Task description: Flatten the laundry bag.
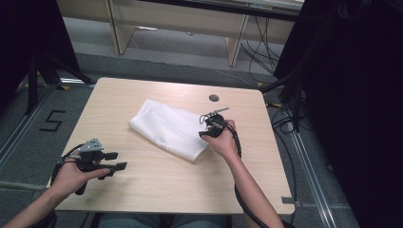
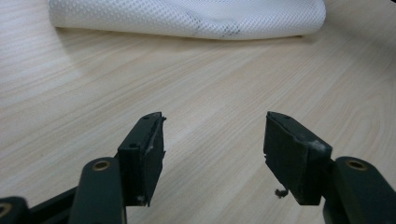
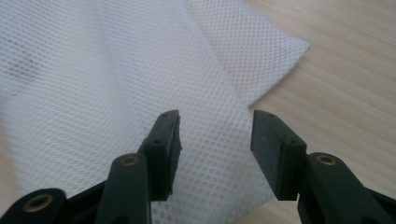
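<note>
Folding white mesh cloth (image 1: 168, 129), doubled, mid-desk (image 1: 142, 185). Right gripper (image 3: 215, 140): jaws open, empty, over cloth's near corner. Left gripper (image 2: 212, 149): jaws open, idle, well apart. Advice: pinch both layers at corner, lift evenly.

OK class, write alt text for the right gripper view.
Two open black jaws of the right gripper hover over a folded white mesh cloth with nothing between them. The cloth lies on a light wooden table, one corner pointing right.
</note>
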Available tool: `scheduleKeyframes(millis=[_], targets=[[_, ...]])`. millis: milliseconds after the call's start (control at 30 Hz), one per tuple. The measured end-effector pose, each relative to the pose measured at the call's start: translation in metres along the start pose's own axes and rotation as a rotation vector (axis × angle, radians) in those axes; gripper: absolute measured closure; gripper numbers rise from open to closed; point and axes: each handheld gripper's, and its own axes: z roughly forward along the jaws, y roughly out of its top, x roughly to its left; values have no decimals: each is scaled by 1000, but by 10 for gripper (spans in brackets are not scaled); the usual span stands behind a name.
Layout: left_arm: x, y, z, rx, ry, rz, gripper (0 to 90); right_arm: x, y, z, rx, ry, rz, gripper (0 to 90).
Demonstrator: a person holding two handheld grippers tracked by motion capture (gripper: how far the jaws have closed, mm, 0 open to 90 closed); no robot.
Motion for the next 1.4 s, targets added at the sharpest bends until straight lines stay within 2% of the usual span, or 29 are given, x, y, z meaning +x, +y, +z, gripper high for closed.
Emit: scheduleKeyframes(millis=[67, 100, 167, 200, 233, 267, 367, 400, 433, 533, 633, 700, 733, 800, 933, 1067, 1333, 1367, 1400], targets=[[0, 0, 0, 2, -2, 3, 377, -1, 0, 7, 34, -10, -2, 512], [-1, 0, 0, 3, -4, -2, 377, -3, 0, 10, 29, -22, -20, 509], [-1, 0, 0, 3, -3, 7, 377, -4, -1, 13, 28, -22, -18, 504], [-1, 0, 1, 4, -4, 7, 377, -3, -1, 14, 41, -25, -2, 498], [-1, 0, 1, 5, -1, 6, 377, -5, -1, 18, 37, -36, -17, 474], [-1, -1, 2, -13, 0, 8, 376, -4, -2, 19, 51, -36, -4, 467], [-1, 0, 1, 4, -2, 11, 376, -6, -3, 25, 55, -37, -45, 490], [-1, 0, 0, 16, 1, 14, 376, -4, -4, 27, 72, -33, -30, 499], [-1, 0, 1, 7, -8, 14, 376, -4, -4, 28, 76, -30, -34, 523], [-1, 0, 1, 24, -15, 11, 375, -5, -5, 30, 68, -20, -82, 617], [-1, 0, 1, 23, -11, 21, 376, -1, -4, 30, 94, -27, -127, 746], [-1, 0, 1, 26, -16, 25, 375, 2, -4, 29, 102, -21, -123, 827], [-1, 0, 1, 26, -16, 25, 375, 2, -4, 29, 100, -35, -137, 874], [-1, 0, 1, 31, -16, 26, 375, 3, -5, 29, 111, -46, -140, 881], [-2, -1, 2, 29, -4, 25, 375, 0, -5, 29, 105, -31, -140, 899], [-2, -1, 2, 26, -6, 23, 375, -3, -5, 24, 104, -19, -109, 900], [-1, 0, 2, 29, -2, 28, 374, -3, -3, 13, 65, -8, -118, 900], [-2, 0, 2, 27, -1, 25, 375, -2, -2, 12, 70, -9, -100, 900], [-2, 0, 2, 29, -1, 29, 375, -4, -1, 13, 47, -16, -117, 892]])
